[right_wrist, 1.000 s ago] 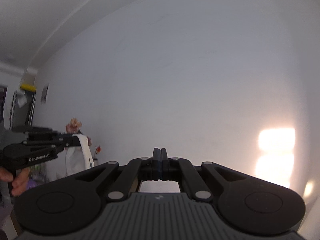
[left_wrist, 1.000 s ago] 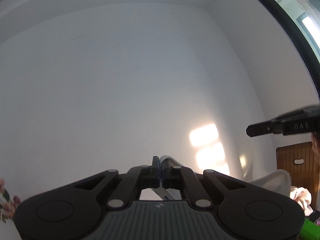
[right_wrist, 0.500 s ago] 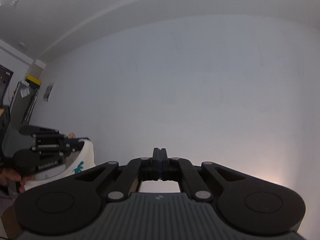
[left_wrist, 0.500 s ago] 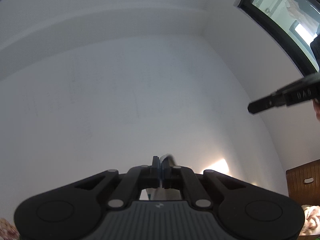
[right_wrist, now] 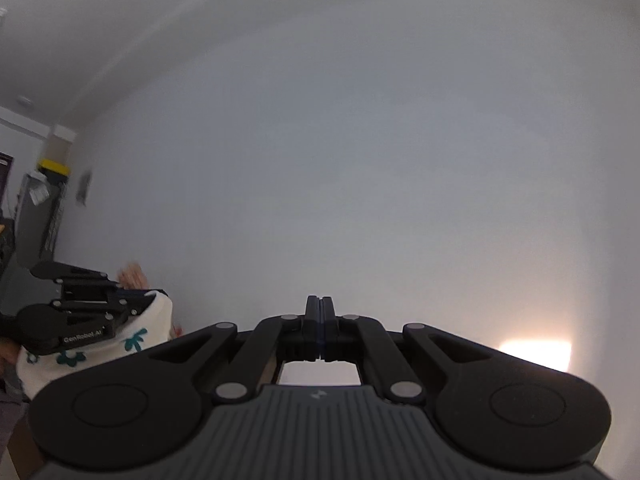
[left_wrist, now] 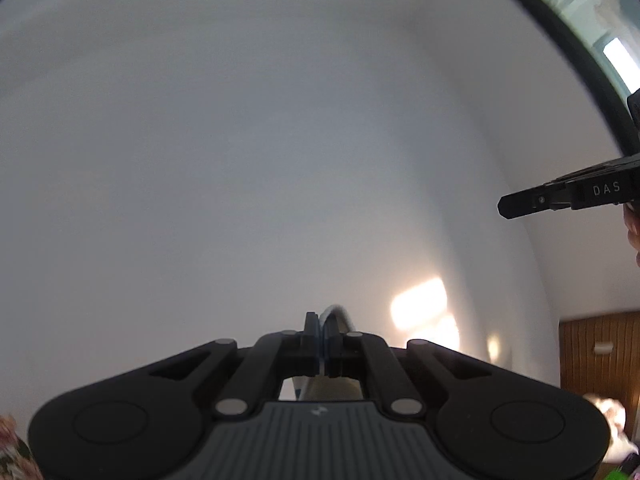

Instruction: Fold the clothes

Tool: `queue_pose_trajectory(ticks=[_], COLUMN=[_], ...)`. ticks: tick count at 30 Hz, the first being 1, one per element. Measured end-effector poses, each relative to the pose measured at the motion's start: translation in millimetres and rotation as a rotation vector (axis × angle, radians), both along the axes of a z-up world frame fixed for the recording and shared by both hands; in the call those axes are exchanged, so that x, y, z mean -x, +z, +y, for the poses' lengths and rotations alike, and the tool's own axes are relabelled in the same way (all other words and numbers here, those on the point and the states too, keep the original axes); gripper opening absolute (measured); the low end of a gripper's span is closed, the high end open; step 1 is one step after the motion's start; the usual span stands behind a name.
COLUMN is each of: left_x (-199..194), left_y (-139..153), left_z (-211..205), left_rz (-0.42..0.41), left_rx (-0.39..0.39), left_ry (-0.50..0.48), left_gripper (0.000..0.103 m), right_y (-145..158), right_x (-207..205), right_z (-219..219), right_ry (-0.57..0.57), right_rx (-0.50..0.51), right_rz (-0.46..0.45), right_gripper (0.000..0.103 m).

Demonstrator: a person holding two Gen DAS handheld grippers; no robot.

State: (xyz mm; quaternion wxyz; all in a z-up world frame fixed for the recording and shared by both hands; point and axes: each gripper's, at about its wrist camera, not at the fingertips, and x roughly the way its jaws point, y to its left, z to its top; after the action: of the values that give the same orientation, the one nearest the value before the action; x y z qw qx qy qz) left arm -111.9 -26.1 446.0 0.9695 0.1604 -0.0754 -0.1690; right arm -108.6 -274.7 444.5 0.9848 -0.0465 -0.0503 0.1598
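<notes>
While both grippers point up at the white wall [left_wrist: 240, 160], the garment [right_wrist: 132, 344] hangs below them, mostly out of frame. Left gripper [left_wrist: 322, 344] is clenched on a thin pale fold of fabric poking up between its fingers; the right wrist view confirms it, showing the left gripper pinching cream cloth with teal flower prints at far left. Right gripper [right_wrist: 321, 330] has jaws pressed together; a pale patch shows under them, but I can't tell if cloth is pinched there.

Judgement: this looks like the lift-and-spread step before a fold.
- Keep both grippers level and apart so the held edge stays taut.
- Don't tilt higher; cameras already lose the cloth.
- Lower onto the surface with the bottom hem landing first, then lay flat.
- Risk: a thin pinch at the left tip could slip under a jerk.

Materials: fabric looks soft, light, knit-like and drapes loosely. Gripper bodies are matte black plastic with ribbed grey housing. Wooden slatted panel [left_wrist: 600, 360] sits low right; dark-framed window [left_wrist: 580, 40] upper right. Sun patch [left_wrist: 420, 304] on the wall.
</notes>
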Motion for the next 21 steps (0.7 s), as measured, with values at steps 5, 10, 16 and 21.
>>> queue_pose_trajectory(ticks=[5, 10, 16, 21], left_x=[-129, -204, -114, -44], left_y=[-78, -231, -318, -369], left_z=[-17, 11, 89, 77], left_rz=[0.336, 0.753, 0.853, 0.938], left_rx=[-0.069, -0.168, -0.111, -0.051], left_ry=[0.015, 0.028, -0.074, -0.159], left_gripper=[0.018, 0.051, 0.068, 0.079], right_y=[-71, -208, -340, -373], right_x=[-108, -141, -117, -9], right_z=[-6, -11, 20, 43], right_ry=[-0.054, -0.078, -0.013, 0.175], right_rx=[-0.015, -0.006, -0.03, -0.107], right_rz=[0.262, 0.606, 0.883, 0.818], right_gripper=[0.0, 0.016, 0.055, 0.055])
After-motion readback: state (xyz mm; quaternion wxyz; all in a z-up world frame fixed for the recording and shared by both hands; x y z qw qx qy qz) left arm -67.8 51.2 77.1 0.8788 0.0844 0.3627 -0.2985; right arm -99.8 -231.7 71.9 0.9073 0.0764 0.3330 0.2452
